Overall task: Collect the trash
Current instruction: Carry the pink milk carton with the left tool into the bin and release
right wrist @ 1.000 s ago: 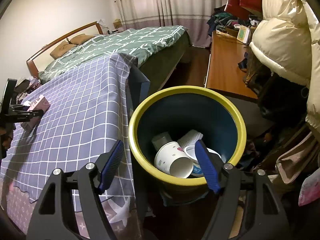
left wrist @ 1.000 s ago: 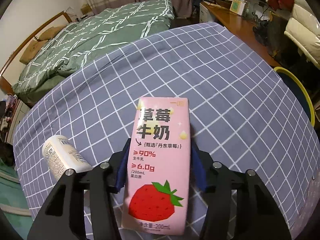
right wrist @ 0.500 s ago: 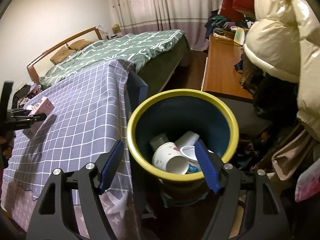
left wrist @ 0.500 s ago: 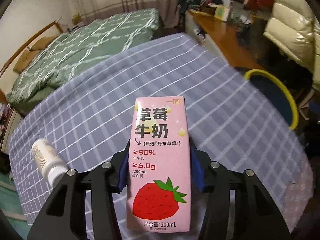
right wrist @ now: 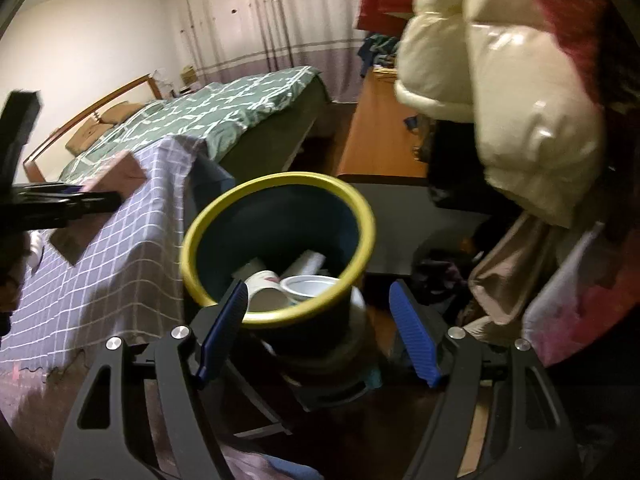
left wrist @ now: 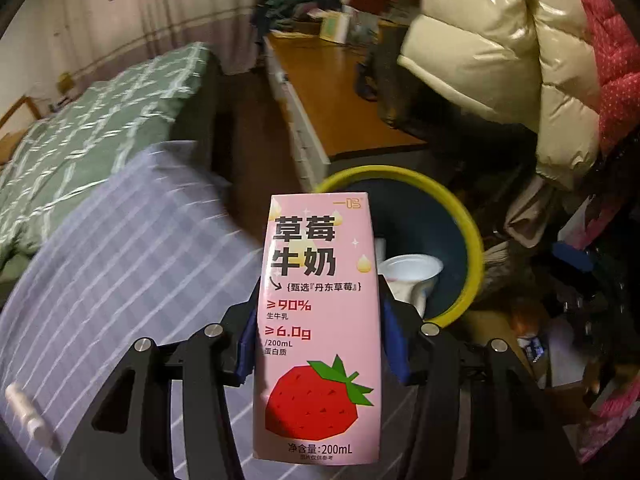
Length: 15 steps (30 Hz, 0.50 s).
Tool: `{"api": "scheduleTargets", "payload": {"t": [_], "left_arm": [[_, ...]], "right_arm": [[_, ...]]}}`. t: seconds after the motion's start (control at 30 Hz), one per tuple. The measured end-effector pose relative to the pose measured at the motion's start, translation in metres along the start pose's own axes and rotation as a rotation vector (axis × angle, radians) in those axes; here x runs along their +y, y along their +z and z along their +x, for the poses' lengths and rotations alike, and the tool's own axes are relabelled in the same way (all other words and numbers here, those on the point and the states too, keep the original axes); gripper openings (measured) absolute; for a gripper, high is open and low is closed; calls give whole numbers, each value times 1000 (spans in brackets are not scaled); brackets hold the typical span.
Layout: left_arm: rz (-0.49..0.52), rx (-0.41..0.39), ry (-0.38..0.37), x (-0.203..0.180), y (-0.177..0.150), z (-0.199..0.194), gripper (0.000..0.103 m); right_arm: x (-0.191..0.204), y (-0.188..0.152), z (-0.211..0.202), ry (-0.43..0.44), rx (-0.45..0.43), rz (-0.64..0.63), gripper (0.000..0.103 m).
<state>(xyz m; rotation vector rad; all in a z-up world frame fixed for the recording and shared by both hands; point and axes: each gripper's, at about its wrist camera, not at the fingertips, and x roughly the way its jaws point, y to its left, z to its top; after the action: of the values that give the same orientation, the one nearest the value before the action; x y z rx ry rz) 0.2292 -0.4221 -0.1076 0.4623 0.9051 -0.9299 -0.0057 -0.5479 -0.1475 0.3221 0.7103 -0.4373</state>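
Left gripper (left wrist: 318,336) clamps a pink carton (left wrist: 318,320) reading "草莓牛奶", "≥90%", "200mL"; right gripper (right wrist: 318,334) gapes, holding nothing.

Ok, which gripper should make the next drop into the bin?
Left. The left gripper is shut on the strawberry milk carton, with the yellow-rimmed bin just ahead. The right gripper is open and empty by the bin.

Left gripper (left wrist: 318,332) clamps pink milk carton (left wrist: 318,320) before yellow-rimmed bin (left wrist: 468,232)
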Motion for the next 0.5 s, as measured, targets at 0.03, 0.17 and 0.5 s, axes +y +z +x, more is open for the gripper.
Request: {"api": "scheduleTargets", "payload": {"t": [0.03, 0.17, 0.5], "left_arm": [[4, 4, -3, -7, 4, 7, 51], [11, 35, -20, -36, 25, 42, 51], [-62, -7, 11, -35, 36, 59, 84]], "right_arm": [[-5, -1, -2, -7, -2, 4, 69], [-20, -6, -8, -28, -8, 18, 69], [-20, -3, -17, -46, -10, 7, 73]]}}
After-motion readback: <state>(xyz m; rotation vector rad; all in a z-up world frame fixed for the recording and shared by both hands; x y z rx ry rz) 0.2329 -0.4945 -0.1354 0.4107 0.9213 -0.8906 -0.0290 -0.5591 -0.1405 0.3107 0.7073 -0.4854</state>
